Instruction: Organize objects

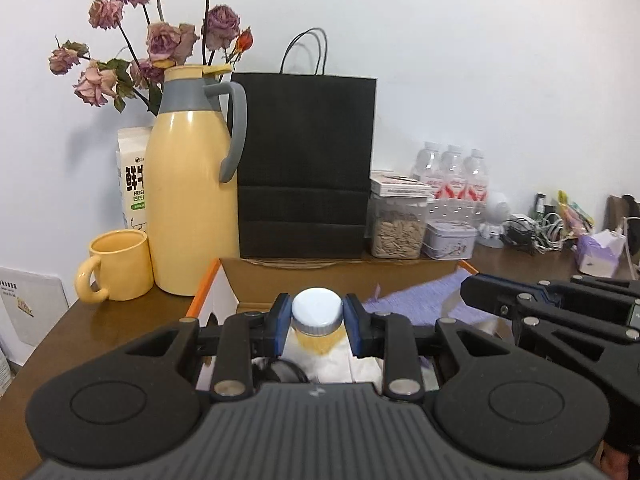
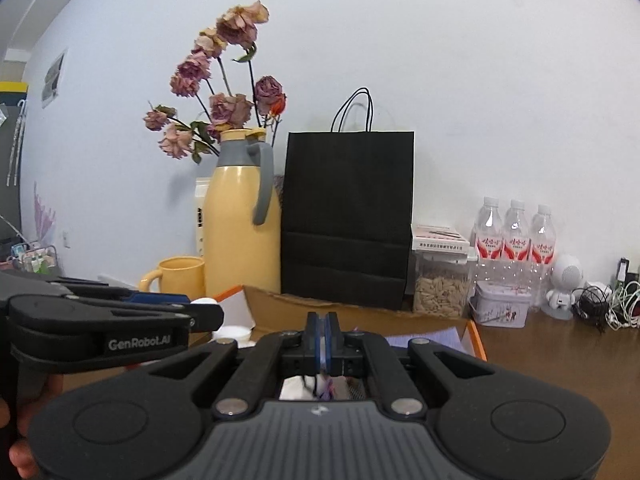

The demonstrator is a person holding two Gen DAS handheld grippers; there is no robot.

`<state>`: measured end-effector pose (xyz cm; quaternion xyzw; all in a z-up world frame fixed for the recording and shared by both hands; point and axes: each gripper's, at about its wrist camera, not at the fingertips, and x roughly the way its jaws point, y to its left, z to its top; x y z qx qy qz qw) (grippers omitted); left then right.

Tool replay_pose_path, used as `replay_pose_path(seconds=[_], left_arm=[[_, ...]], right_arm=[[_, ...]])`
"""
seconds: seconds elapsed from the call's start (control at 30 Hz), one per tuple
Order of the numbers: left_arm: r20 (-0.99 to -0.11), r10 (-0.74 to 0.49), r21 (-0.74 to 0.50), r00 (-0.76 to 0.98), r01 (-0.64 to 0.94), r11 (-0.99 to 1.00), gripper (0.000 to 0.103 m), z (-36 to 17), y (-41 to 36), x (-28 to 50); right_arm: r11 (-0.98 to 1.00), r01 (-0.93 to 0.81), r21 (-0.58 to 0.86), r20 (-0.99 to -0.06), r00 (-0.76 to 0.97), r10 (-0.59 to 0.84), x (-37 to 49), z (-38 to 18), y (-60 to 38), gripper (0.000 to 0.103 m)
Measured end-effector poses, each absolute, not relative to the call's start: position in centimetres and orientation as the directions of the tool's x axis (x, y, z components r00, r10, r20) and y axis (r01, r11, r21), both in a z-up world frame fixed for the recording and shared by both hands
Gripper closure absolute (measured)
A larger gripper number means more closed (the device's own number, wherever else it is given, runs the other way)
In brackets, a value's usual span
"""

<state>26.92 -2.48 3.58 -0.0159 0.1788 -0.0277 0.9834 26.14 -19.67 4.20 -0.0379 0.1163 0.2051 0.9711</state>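
Note:
My left gripper [image 1: 317, 316] is shut on a small jar [image 1: 317, 312] with a white screw lid and yellow contents, its blue pads pressing the lid from both sides. The jar hangs above an open cardboard box [image 1: 205, 288] with an orange rim that holds white paper [image 1: 320, 364] and a purple cloth [image 1: 416, 300]. My right gripper [image 2: 322, 334] is shut, its blue pads together, over the same box [image 2: 476, 340]; whether anything thin is pinched I cannot tell. Each gripper shows in the other's view: the right gripper [image 1: 470, 292] at the right, the left gripper [image 2: 206, 312] at the left with the jar's lid [image 2: 203, 302].
Behind the box stand a yellow thermos jug [image 1: 192, 200], a yellow mug [image 1: 118, 266], a milk carton [image 1: 132, 176] with dried roses, and a black paper bag [image 1: 306, 164]. To the right are a seed jar [image 1: 398, 232], a tin [image 1: 450, 238], water bottles [image 1: 452, 176] and tangled cables [image 1: 532, 228].

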Motion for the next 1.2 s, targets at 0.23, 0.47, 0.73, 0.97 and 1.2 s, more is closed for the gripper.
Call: replay_pose_path(seconds=[0.23, 0.47, 0.73, 0.97, 1.2], left_arm=[[-0.399, -0.022, -0.03, 0.917, 0.011, 0.999, 0.047, 2.5, -2.3, 30.9], [-0.364, 0.039, -0.006, 0.931, -0.045, 0.999, 0.0, 2.1, -1.1, 30.6], [-0.364, 0.05, -0.017, 0.93, -0.06, 0.998, 0.0, 3.3, 0.3, 28.2], [-0.379, 0.017, 0.003, 0.925, -0.018, 1.0, 0.0, 3.9, 0.5, 22.3], [-0.421, -0.002, -0.021, 0.907, -0.008, 1.0, 0.0, 3.3, 1.1, 16.1]], right_arm=[[0.925, -0.378, -0.048, -0.308, 0.886, 0.346, 31.0, 3.1, -18.6, 0.098], [0.94, -0.34, -0.028, -0.356, 0.882, 0.309, 32.4, 1.9, -19.3, 0.055], [0.948, -0.317, 0.027, -0.349, 0.886, 0.306, 31.2, 2.6, -21.0, 0.0], [0.949, -0.316, 0.022, -0.351, 0.886, 0.303, 26.2, 4.1, -22.2, 0.0], [0.945, -0.324, 0.044, -0.375, 0.871, 0.316, 19.6, 4.4, -23.0, 0.0]])
